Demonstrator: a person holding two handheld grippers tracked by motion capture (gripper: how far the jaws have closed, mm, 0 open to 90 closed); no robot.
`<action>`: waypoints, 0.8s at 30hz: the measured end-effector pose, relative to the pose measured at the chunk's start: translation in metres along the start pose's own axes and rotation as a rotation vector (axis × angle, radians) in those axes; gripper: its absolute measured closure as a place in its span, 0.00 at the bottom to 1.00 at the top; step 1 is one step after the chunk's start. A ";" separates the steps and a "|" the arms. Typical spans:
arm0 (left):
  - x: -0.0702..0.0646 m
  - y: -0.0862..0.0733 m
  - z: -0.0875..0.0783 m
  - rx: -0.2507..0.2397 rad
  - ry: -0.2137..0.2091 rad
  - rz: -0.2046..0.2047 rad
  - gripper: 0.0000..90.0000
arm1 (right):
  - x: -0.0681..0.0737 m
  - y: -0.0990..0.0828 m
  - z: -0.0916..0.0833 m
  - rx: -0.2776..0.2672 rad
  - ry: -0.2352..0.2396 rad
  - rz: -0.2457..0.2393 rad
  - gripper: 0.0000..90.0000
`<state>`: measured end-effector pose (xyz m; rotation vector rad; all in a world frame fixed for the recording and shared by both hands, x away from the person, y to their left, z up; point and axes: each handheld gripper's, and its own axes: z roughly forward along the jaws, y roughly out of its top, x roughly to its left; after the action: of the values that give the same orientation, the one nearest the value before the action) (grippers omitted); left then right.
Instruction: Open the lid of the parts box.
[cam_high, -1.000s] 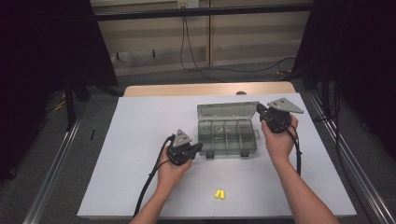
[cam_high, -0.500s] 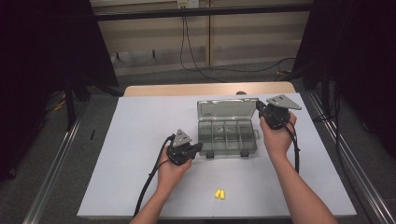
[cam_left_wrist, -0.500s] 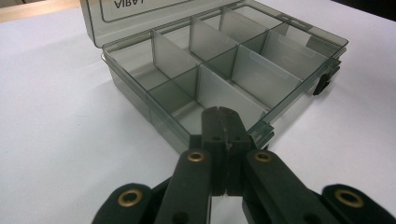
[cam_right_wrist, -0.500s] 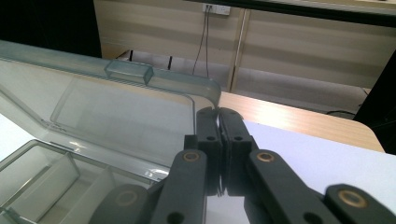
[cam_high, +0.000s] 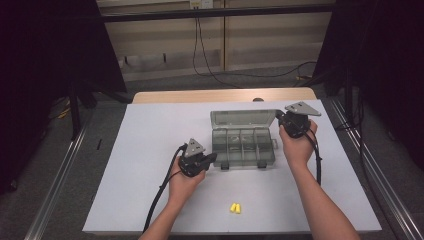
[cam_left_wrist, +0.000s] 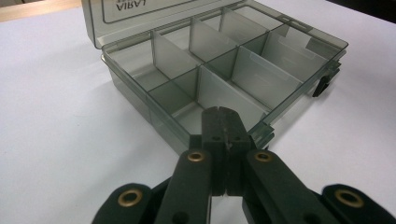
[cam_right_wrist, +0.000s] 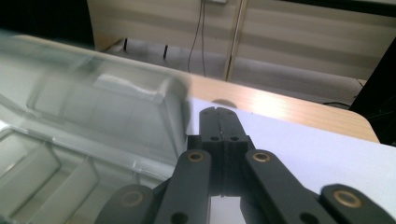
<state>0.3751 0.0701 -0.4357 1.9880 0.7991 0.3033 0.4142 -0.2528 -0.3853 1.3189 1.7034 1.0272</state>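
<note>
A: Risk check, quick. My left gripper (cam_high: 210, 159) sits at the near left corner of the organizer box (cam_high: 243, 148), jaws pressed together with nothing between them. My right gripper (cam_high: 281, 119) is at the far right, beside the upright lid (cam_high: 243, 118), jaws also closed and empty.

B: So what goes wrong?

A: The lid stands almost vertical. If I nudge it with closed tips it could snap forward over the tray, or the light box could skid on the white table (cam_high: 150, 150) since the left tips may only rest against the corner, not clamp it.

B: Contents?

A: The compartments (cam_left_wrist: 219, 60) look empty, as far as the clear dividers show. Two yellow earplugs (cam_high: 235, 207) lie on the table, near edge, well apart from the box.
</note>
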 end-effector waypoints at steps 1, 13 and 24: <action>0.000 0.000 0.000 0.001 0.001 0.002 1.00 | 0.001 -0.001 0.000 0.002 0.006 0.001 1.00; 0.000 0.000 0.000 0.000 -0.003 -0.009 1.00 | 0.004 -0.008 -0.001 0.016 -0.001 0.036 1.00; 0.001 0.000 0.000 0.000 -0.008 -0.016 1.00 | 0.004 -0.008 0.011 0.012 -0.020 0.079 1.00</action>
<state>0.3756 0.0709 -0.4355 1.9806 0.8097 0.2860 0.4201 -0.2482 -0.3975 1.4093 1.6568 1.0465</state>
